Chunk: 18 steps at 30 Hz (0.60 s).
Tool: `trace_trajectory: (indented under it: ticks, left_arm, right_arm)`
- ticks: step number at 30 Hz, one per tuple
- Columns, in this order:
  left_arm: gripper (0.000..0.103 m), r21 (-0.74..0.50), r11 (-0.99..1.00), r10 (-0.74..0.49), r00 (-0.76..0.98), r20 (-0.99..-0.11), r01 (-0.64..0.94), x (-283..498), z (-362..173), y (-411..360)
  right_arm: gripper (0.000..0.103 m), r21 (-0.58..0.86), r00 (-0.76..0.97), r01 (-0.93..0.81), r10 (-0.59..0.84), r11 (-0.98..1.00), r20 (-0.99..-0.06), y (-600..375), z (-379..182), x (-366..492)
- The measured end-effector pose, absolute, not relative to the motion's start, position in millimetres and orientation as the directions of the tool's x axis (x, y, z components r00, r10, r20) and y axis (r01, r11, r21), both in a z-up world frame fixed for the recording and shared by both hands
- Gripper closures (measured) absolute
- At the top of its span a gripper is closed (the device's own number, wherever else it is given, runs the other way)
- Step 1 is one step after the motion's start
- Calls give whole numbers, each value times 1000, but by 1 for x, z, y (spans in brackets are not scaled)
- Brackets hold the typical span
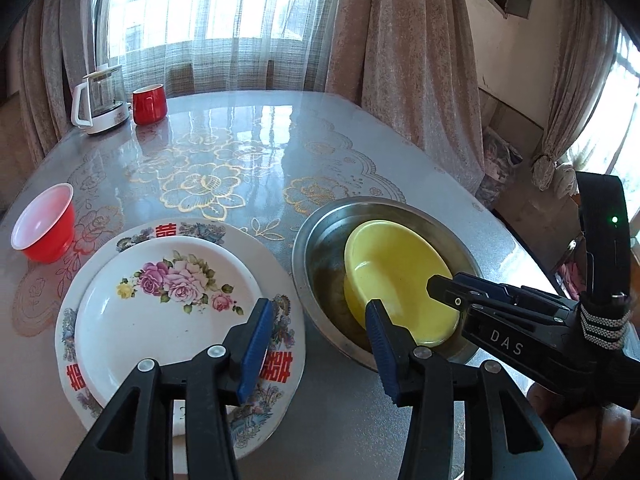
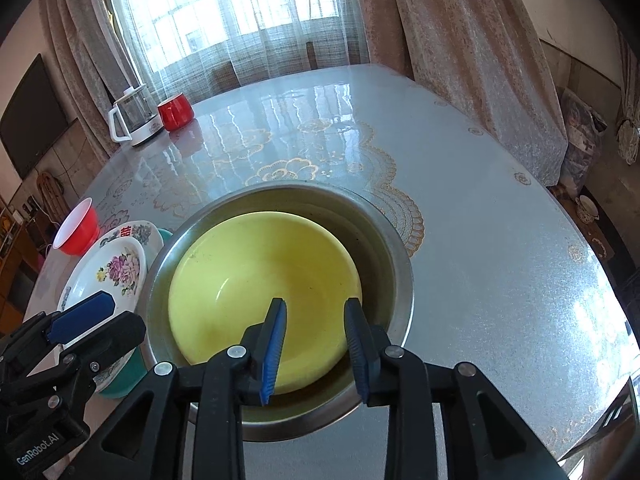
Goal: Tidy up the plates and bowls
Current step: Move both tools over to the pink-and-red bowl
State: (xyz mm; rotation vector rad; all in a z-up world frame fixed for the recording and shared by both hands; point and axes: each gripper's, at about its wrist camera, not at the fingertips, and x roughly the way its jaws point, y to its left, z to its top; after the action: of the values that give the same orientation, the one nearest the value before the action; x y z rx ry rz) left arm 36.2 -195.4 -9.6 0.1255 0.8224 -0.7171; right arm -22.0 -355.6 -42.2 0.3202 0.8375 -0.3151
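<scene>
Your right gripper point(image 2: 316, 344) hangs over the near side of the yellow bowl point(image 2: 256, 292), jaws parted, one pad above the bowl's inside and the other outside its near rim; nothing is pinched, so the bowl sits free, nested inside the steel basin point(image 2: 400, 264). That nesting looks deliberate: small bowl in large, one stack for bowls. Your left gripper point(image 1: 320, 340) is also apart and empty, poised above the gap between the plates and the basin, one pad over the edge of the flowered plate point(image 1: 168, 312). That plate lies on the larger plate point(image 1: 286, 320) with red characters on its rim, so plates form their own pile just beside the basin.

From the right wrist view a teal dish point(image 2: 124, 380) peeks out under the plate pile; how it sits there you cannot tell.

Left of the plates, the red bowl point(image 1: 44, 228) stands alone on the table point(image 1: 400, 160), tilted slightly and apart from both piles. It is probably the next piece to sort, and reaching it means crossing over the plates.

At the far corner a glass kettle point(image 1: 102, 96) and a red mug point(image 1: 149, 103) stand together, well clear of your work.
</scene>
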Motion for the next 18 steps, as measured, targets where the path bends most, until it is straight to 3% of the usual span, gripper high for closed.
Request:
trace_trajectory:
  ticks: [10, 18]
  left_arm:
    - [52, -152, 817, -482, 514, -709, 555, 49, -6, -159]
    - [52, -197, 881, -432, 560, -707, 430, 71, -7, -105]
  right_arm:
    - [70, 210, 672, 409, -137, 888, -727, -357, -28, -26]
    - [67, 231, 713, 295, -53, 927, -699, -327, -13, -1]
